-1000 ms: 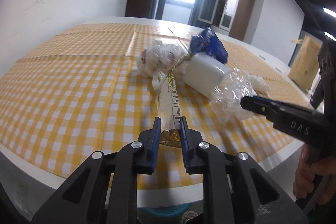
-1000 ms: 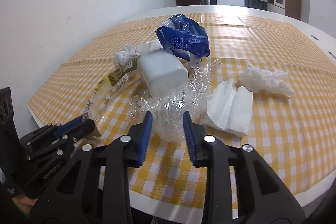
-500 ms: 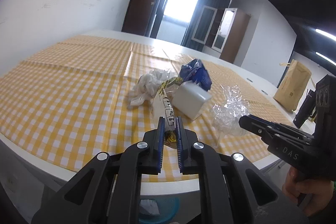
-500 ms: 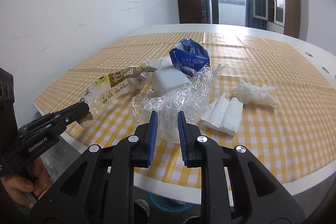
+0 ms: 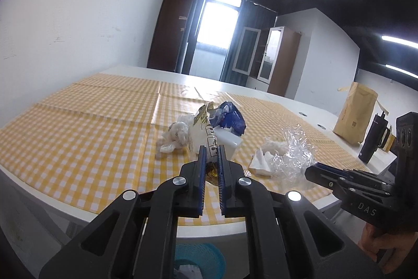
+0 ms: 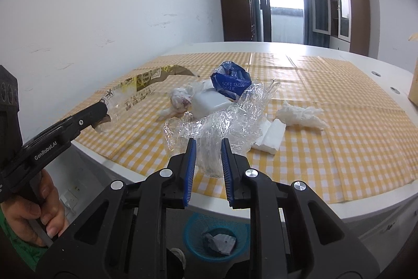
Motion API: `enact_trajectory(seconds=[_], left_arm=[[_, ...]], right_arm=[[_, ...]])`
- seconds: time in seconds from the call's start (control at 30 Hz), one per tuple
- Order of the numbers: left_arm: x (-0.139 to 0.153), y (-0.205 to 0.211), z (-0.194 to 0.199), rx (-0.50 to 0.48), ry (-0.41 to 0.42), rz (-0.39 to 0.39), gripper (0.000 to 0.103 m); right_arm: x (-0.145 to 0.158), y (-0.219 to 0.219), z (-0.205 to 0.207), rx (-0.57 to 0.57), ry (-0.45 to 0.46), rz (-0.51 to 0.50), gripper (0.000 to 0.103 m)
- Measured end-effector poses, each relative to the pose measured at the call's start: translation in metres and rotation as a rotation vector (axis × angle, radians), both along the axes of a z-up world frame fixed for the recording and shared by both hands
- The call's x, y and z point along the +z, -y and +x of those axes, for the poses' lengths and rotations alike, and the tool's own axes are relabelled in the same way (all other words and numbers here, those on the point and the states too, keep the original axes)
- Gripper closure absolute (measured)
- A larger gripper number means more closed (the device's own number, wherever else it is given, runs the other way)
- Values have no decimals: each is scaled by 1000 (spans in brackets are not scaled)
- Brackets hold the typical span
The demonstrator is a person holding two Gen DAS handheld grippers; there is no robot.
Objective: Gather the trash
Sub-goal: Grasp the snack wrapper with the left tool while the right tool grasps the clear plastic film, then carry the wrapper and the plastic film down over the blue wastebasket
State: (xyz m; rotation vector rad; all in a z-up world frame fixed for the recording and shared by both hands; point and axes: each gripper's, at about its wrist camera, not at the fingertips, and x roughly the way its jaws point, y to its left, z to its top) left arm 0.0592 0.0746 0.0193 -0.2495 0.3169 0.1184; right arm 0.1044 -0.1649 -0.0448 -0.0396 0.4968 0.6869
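Left gripper (image 5: 210,161) clamped on the near end of a long printed wrapper (image 6: 141,88), jaws nearly together, wrapper raised off the checked cloth and arcing up over the table edge. Right gripper (image 6: 207,148) pinching a crumpled clear plastic film (image 6: 222,117), jaws a little wider, most of the film bunched above the table just past the fingertips. Judged as mid-task: two pieces in hand but not yet dropped; one crumpled scrap already lying in the blue basket (image 6: 193,226) on the floor below the table rim. Left on the yellow-checked tablecloth (image 6: 339,143): a blue tissue pack (image 6: 231,81), a white block (image 6: 209,101) just in front of it, a wadded white bag (image 6: 180,96) to its left, folded white napkins (image 6: 271,135) and a crumpled tissue (image 6: 300,114) further right. Wrapper thin, mostly transparent, with gold and dark print, stiff enough to hold a curve. Film glossy, heavily creased, springy-looking, likely to cling or trail on release. Well apart at the far right, a brown paper bag (image 5: 356,114) and a dark bottle (image 5: 373,137), probably not trash.
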Motion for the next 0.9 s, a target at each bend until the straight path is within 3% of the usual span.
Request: enact_trajectory(seconds=[0.53,0.9], left_arm=[[9,21,-41,-89,4,-27,96],[-3,40,-74,-141,-41,6,96]], right_arm=[[-4,27,-40,24,13,5,85],[-18,48,-67,52,-4,9,85]])
